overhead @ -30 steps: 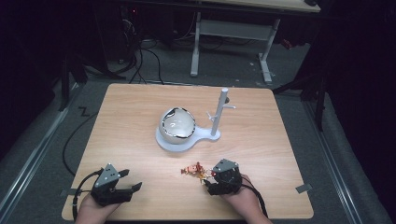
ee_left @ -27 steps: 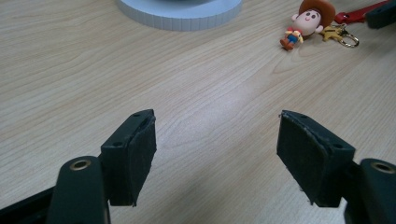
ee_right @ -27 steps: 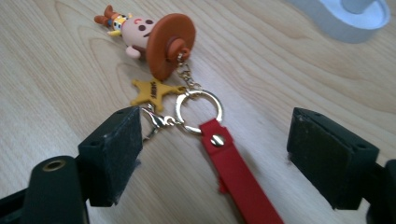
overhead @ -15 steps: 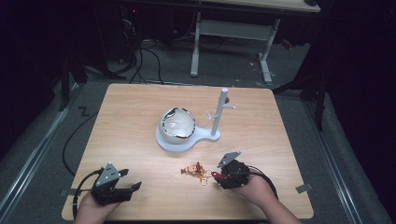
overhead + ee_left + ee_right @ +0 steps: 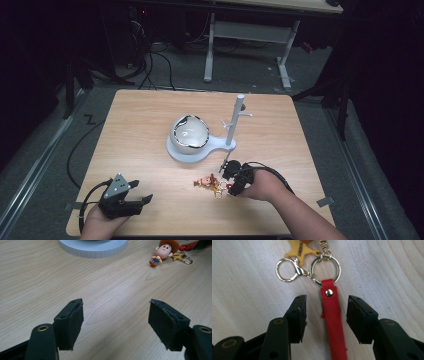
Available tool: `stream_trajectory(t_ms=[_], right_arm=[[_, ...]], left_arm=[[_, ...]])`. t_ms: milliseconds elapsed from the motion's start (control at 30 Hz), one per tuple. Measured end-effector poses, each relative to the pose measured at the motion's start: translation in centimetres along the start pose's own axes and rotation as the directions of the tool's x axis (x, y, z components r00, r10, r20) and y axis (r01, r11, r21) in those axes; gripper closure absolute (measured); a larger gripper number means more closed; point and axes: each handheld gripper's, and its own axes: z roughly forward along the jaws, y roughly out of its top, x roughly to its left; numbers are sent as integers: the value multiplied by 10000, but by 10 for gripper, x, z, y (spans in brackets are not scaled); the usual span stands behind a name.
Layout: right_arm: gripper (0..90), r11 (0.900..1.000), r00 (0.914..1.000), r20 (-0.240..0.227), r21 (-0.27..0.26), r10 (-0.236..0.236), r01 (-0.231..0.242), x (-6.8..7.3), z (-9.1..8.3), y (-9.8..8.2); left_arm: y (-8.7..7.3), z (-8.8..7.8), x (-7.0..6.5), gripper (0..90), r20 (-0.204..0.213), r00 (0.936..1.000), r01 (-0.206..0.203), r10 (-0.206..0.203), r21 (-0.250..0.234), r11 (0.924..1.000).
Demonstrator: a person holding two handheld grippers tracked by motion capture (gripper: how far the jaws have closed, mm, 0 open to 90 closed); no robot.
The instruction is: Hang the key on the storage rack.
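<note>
The high view is dim, with dark surroundings; the surface [image 5: 150, 120] is evenly lit. Both gripper views are bright and sharp.

The right hand-held gripper [image 5: 231, 184] has moved up the surface toward the keychain [image 5: 212, 183]. Its jaws have just been closing and now straddle the red strap [image 5: 333, 315] without pressing it.

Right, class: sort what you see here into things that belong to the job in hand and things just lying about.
In the job:
right tool, astride the strap
red strap
key rings
star charm
cowboy figure

Lying about:
left tool, open
white stand
patterned bowl
</note>
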Motion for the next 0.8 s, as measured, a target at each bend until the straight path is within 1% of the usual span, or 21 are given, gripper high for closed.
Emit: stream_trajectory(t_ms=[33,133,167,200,233,267,367,400,433,467,500,533,567,633,700,800], right_arm=[[534,9999,10000,-19,139,11,-11,-1,1,2],[543,9991,9992,-394,434,-20,37,-5,4,7],[562,9988,9992,-386,483,-74,93,-6,6,8],[562,9988,9992,-386,483,-74,93,-6,6,8],[609,9975,9984,-509,659,-236,269,-6,8,10],[617,9975,9984,-494,645,-274,305,-5,8,11],[653,9960,9982,-526,833,-280,323,-6,8,15],[673,9940,9976,-539,986,-430,482,-5,9,18],[673,9940,9976,-539,986,-430,482,-5,9,18],[696,9903,9972,-354,1199,-660,698,-2,9,20],[696,9903,9972,-354,1199,-660,698,-2,9,20],[707,9879,9958,-237,1254,-889,911,-1,10,21],[723,9857,9947,-233,1345,-997,1019,1,10,23],[727,9805,9925,-162,1534,-1213,1224,4,10,26],[729,9801,9925,-127,1571,-1212,1217,5,9,27],[736,9813,9940,-114,1581,-1091,1095,6,10,27]], left_arm=[[1,0,0,289,22,10000,0,0,-20,10000],[1,1,0,289,54,10000,29,-29,-24,10000],[1,1,0,288,58,10000,27,-27,-26,10000],[1,1,0,288,58,10000,27,-27,-26,10000],[1,1,0,288,61,10000,17,-17,-24,10000],[1,1,0,288,61,10000,17,-17,-24,10000],[1,1,0,288,59,10000,19,-19,-21,10000],[1,1,0,288,53,10000,-13,13,-30,10000],[1,1,0,288,53,10000,-13,13,-30,10000],[1,1,0,288,68,10000,-43,43,-21,10000],[1,1,0,288,68,10000,-43,43,-21,10000],[1,1,0,288,67,10000,-38,38,-41,10000],[1,1,1,288,80,10000,-28,28,-49,10000],[1,1,1,288,98,10000,3,-3,-59,10000],[1,1,1,288,75,10000,-31,32,-73,10000],[0,1,0,288,43,9999,-122,122,-52,9999]])
